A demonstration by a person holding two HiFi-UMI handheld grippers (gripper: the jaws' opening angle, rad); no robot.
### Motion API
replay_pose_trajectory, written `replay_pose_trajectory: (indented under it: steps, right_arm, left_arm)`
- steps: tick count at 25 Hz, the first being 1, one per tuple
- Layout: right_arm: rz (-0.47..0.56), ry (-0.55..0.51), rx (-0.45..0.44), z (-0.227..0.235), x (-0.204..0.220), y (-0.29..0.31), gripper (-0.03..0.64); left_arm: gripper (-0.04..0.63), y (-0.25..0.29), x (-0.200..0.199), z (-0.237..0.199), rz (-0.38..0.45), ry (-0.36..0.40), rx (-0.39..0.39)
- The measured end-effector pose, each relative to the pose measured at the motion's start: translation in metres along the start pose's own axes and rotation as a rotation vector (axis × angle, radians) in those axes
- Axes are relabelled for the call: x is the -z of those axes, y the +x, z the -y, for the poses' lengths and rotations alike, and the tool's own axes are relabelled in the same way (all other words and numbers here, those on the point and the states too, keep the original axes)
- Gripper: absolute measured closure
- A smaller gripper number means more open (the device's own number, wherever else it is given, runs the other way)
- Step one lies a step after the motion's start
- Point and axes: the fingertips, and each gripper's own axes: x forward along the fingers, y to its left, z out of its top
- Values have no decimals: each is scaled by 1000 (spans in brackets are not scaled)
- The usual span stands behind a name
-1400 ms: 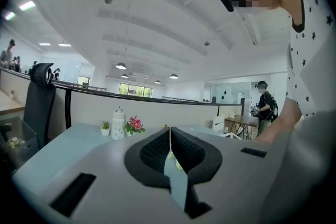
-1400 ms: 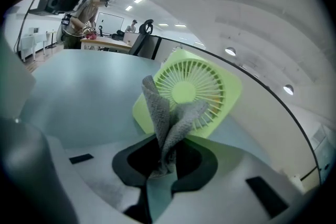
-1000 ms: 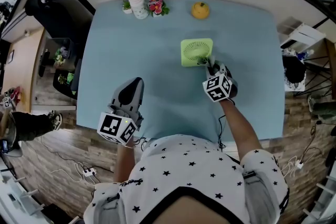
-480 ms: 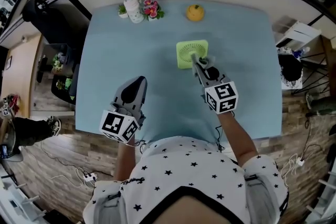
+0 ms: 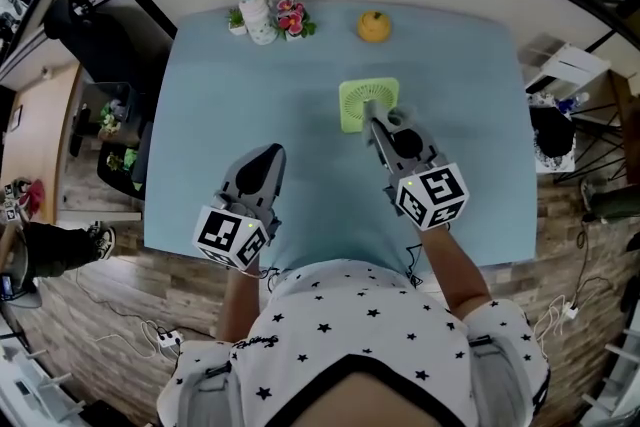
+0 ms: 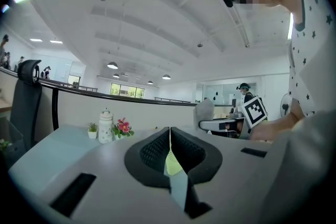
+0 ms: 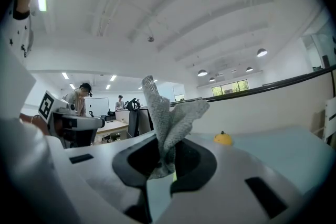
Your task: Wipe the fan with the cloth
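Note:
A small green square fan (image 5: 367, 104) lies flat on the light blue table (image 5: 250, 95), right of centre. My right gripper (image 5: 372, 115) reaches over the fan's near half, with its marker cube (image 5: 432, 197) toward the person. In the right gripper view the right gripper (image 7: 169, 157) is shut on a grey mesh cloth (image 7: 167, 113), which sticks up out of the jaws in two folds. My left gripper (image 5: 266, 155) hovers near the table's front left, well apart from the fan. Its jaws in the left gripper view (image 6: 169, 147) are shut with nothing between them.
At the table's far edge stand a white pot with a small plant and pink flowers (image 5: 264, 17) and a yellow fruit-shaped object (image 5: 374, 26). A black chair (image 5: 88, 23) stands off the table's left side. The front edge runs close to the person's body.
The right gripper has swung from the fan's near right corner to over the fan, and its cube has dropped back toward the person. The left gripper has barely moved.

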Motion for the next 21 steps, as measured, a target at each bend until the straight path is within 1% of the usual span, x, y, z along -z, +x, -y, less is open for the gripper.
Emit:
replay_pose_trajectory:
  steps: [21]
  right_arm:
    - [48, 21, -19, -12, -21, -14, 568]
  left_arm:
    - [565, -5, 4, 4, -7, 1, 17]
